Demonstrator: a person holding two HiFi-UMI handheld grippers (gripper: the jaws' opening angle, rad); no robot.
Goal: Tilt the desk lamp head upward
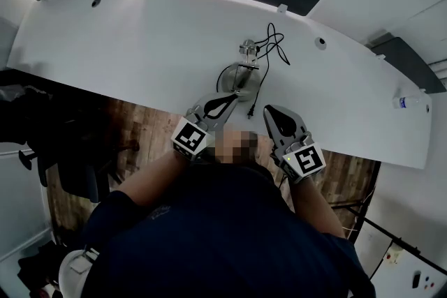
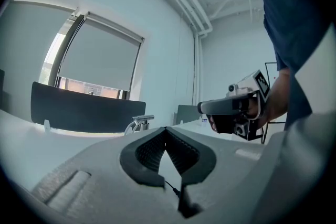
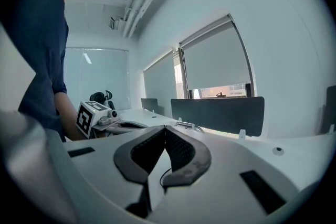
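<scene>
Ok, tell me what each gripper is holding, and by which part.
Nothing is held. The left gripper and the right gripper are both shut with nothing between their jaws; the desk lamp stands ahead of them.

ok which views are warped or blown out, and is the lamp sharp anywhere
Head view: wide lens bows the desk edge, light even, desk lamp small but sharp. Left gripper view: fisheye, black corners, window strip brightest. Right gripper view: same fisheye and dark corners.
</scene>
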